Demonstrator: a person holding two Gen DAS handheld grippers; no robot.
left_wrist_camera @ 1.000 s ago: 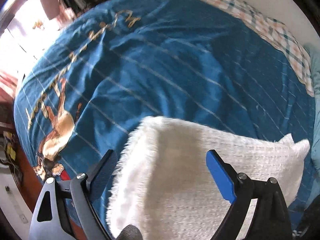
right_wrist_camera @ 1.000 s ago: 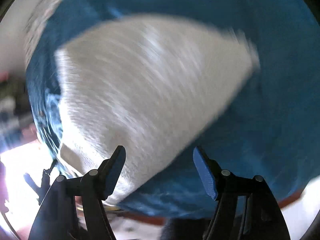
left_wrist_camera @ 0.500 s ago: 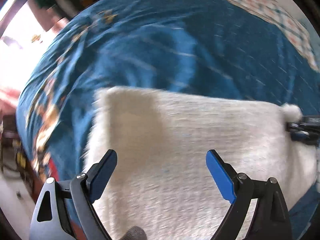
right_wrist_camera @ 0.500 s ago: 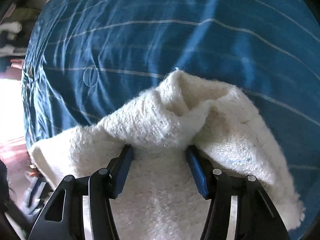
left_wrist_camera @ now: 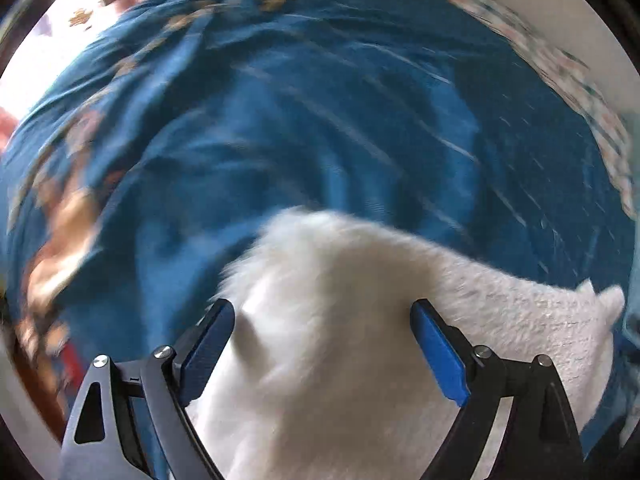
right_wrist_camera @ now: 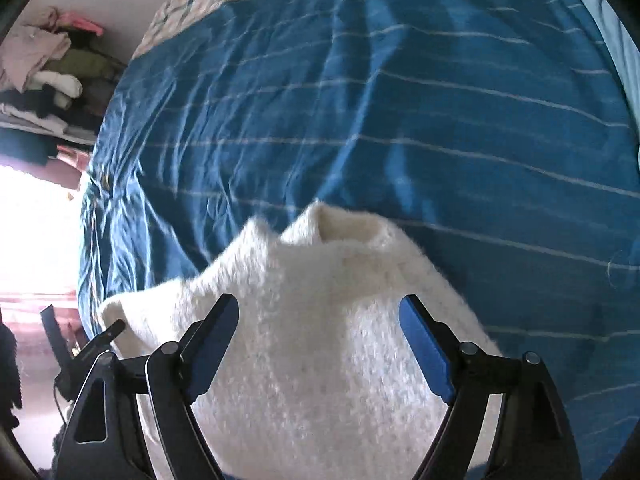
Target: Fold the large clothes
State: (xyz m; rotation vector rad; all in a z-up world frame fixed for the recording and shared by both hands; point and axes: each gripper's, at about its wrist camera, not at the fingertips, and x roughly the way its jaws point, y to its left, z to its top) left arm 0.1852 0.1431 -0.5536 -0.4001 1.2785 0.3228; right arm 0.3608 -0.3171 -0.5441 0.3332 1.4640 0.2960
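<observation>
A fluffy white knitted sweater (left_wrist_camera: 360, 320) lies on a blue striped bedspread (left_wrist_camera: 320, 120). In the left wrist view my left gripper (left_wrist_camera: 322, 340) is open, its blue pads standing wide either side of the sweater's near part. In the right wrist view the sweater (right_wrist_camera: 320, 340) shows its collar opening at the far end, and my right gripper (right_wrist_camera: 320, 336) is open over it with the pads spread. The left view is motion-blurred. The other gripper's dark fingers (right_wrist_camera: 92, 340) show at the sweater's left corner in the right wrist view.
The bedspread (right_wrist_camera: 360, 120) covers the bed. A checked sheet (left_wrist_camera: 560, 64) lies along the far edge. A pile of clothes (right_wrist_camera: 48, 72) sits beyond the bed at the left. Bright floor (right_wrist_camera: 32, 232) shows past the bed's left edge.
My right gripper opened and let go of the sweater's collar area, which now lies flatter. My left gripper stayed open and swung, so less of the sweater fills its view.
</observation>
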